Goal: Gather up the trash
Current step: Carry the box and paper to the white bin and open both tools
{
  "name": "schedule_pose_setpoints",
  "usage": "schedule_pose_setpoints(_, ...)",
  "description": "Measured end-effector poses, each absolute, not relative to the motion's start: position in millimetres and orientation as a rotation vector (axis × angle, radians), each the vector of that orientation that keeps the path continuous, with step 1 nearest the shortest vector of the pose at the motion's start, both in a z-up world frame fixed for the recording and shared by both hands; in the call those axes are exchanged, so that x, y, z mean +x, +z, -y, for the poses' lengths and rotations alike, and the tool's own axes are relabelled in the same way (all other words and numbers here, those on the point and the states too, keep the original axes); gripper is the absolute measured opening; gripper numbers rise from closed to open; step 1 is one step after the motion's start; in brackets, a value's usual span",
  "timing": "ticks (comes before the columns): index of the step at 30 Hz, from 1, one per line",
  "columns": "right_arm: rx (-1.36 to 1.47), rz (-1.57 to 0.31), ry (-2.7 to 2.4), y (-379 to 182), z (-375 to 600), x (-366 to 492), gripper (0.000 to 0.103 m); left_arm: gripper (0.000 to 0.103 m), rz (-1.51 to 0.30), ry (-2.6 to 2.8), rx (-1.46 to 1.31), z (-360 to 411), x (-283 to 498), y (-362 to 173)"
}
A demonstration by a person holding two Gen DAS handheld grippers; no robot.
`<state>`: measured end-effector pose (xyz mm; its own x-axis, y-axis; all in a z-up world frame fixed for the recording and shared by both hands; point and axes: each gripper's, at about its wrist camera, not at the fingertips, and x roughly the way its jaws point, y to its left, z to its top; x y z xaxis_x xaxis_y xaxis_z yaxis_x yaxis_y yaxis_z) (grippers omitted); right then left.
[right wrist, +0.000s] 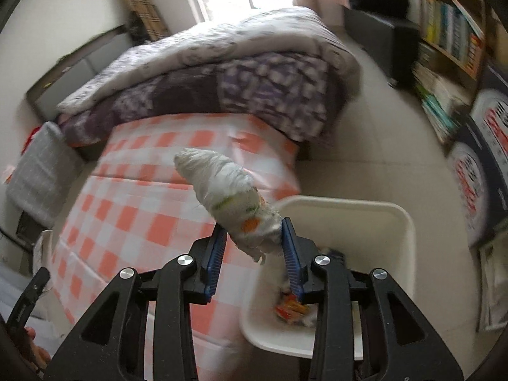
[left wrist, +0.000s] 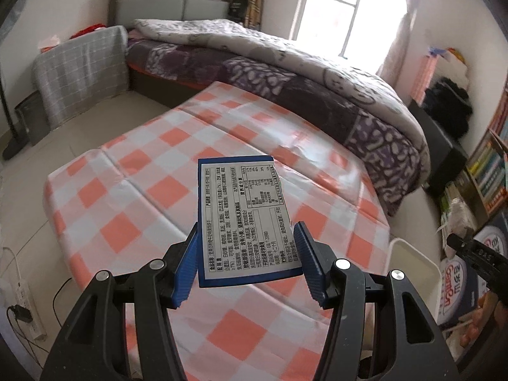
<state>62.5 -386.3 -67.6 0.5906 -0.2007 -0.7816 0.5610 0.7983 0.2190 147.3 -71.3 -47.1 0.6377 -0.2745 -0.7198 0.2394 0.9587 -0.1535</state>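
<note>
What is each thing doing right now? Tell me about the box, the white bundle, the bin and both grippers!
Blue box: held up above the checkered table, label side showing.
Left gripper: shut on the blue box.
White bundle: crumpled, between the right gripper's pads, near the bin.
Right gripper: holding the white bundle.
White bin: open, some trash already inside.
Checkered table: covered by a cloth.
</note>
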Motion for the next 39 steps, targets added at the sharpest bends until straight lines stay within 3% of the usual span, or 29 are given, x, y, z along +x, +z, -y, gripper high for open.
schedule_pose_setpoints(2, 0.484, -0.830, -0.509, -70, 397, 55, 0.068, 0.057, -0.833, -0.318, -0.035, 84, 145, -49)
schedule_pose_setpoints(5, 0.488, -0.785, -0.599, -65, 413, 39, 0.088, 0.057, -0.846, -0.365, -0.025, 104, 140, -52)
schedule_pose_setpoints(24, 0.577, -0.522, -0.756, -21, 462, -7, 0.094, 0.058, -0.987, -0.818, -0.013, 265, 73, -70)
schedule_pose_setpoints(26, 0.579, -0.494, -0.767, -16, 464, -13, 0.094, 0.068, -1.021, -0.878, -0.082, 274, 72, -71)
schedule_pose_setpoints(27, 0.575, -0.480, -0.771, -13, 464, -14, 0.095, 0.075, -1.032, -0.887, -0.106, 275, 71, -71)
schedule_pose_setpoints(34, 0.532, -0.452, -0.711, -4, 443, -8, 0.096, 0.077, -1.001, -0.801, -0.117, 238, 81, -63)
schedule_pose_setpoints(39, 0.405, -0.448, -0.611, 2, 390, 12, 0.096, 0.086, -0.861, -0.567, -0.030, 179, 84, -39)
